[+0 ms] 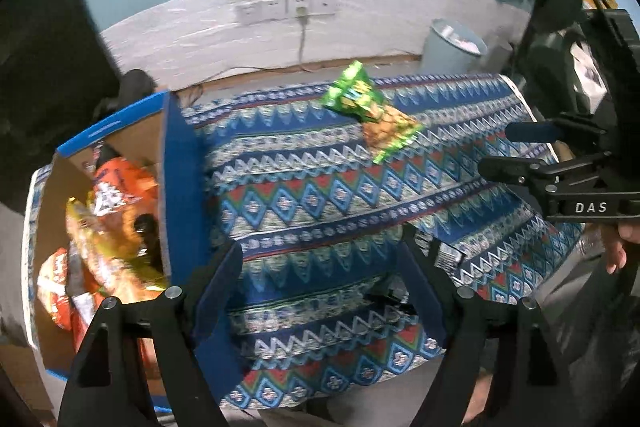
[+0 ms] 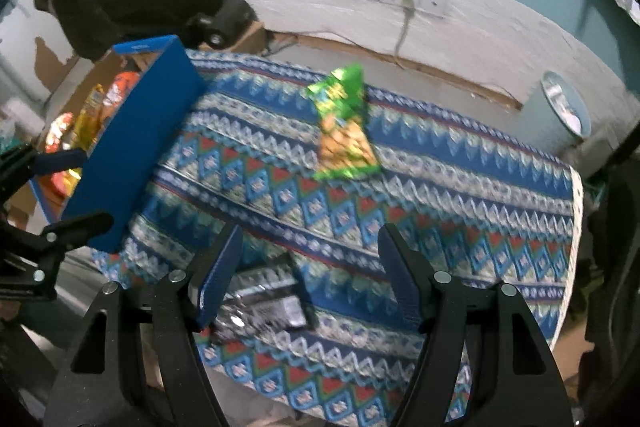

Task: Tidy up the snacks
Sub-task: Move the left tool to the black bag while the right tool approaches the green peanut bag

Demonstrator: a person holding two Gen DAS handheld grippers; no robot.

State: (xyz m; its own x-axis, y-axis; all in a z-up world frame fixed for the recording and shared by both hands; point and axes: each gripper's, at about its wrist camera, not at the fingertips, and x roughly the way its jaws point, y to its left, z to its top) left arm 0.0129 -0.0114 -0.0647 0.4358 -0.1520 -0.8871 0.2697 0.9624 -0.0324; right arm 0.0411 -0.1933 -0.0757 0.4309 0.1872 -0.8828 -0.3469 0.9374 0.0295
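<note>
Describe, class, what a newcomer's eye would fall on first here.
A bright green snack bag lies alone on the patterned tablecloth, towards its far edge. At the cloth's left end, a blue box holds orange and yellow snack packets.

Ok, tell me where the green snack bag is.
In both wrist views, the green snack bag lies on the patterned tablecloth near its far edge, right of the blue box.

Table under patterned blue, red and white cloth (image 2: pixel 440 195). Green snack bag (image 2: pixel 344 123) lying flat toward far side, alone. Dark silver-printed packet (image 2: pixel 264 303) near front edge, blurred. Blue cardboard box (image 2: pixel 132 151) at left end, open top, holding orange and yellow snack bags (image 1: pixel 116 211). Box wall touching cloth, well apart from green bag.
</note>
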